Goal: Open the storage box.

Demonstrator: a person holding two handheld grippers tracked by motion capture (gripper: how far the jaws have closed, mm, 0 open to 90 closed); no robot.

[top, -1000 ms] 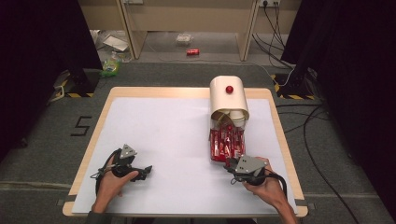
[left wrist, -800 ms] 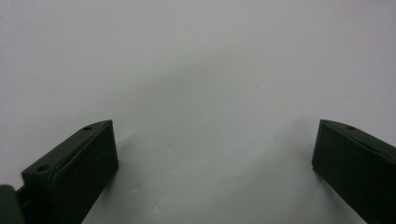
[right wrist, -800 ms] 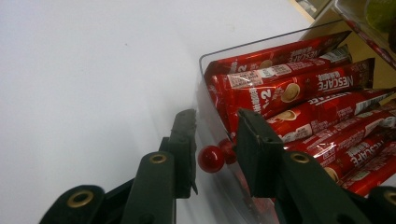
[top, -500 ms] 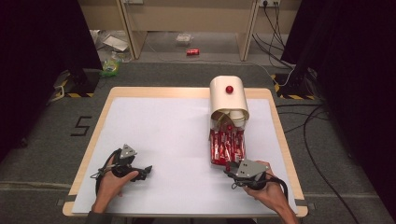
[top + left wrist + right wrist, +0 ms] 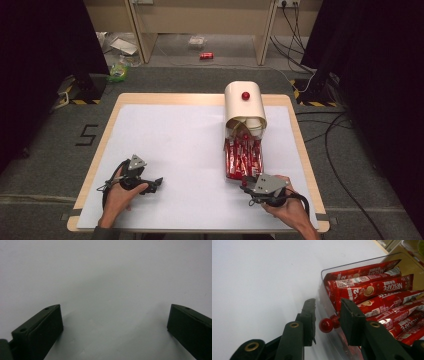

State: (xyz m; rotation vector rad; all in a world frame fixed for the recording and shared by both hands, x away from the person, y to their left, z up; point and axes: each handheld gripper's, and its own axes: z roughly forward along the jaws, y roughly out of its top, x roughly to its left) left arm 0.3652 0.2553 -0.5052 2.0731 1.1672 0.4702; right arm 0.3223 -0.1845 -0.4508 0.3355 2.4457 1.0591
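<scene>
A: Right gripper first. State?

B: Jaws parted, just been opening a little. They straddle the near wall of the clear drawer, with the small red knob between them. Pads not pressing it: a gap on both sides in the right gripper view. So released, nothing gripped.

A: Where in the high view?

B: Lower right, right gripper at the near end of the clear drawer, hand behind it.

A: What's in the drawer?

B: Red coffee sachets, packed lengthwise, filling the centre right of the right gripper view. One jaw sits on the sachet side of the wall, the other outside over the white mat.

A: Left gripper?

B: Left gripper, lower left of the high view, resting low on the mat, well apart from the drawer. Jaws stand wide, nothing between them, just bare white surface in the left gripper view.

A: Surroundings?

B: Cream rounded cabinet at upper centre right, with a second red knob on top; the drawer comes out of its front. Wooden table edge around the mat. On the floor beyond: a red can, cables at right, litter at upper left.

A: Anything blocking?

B: Only the drawer wall between the jaws.
</scene>
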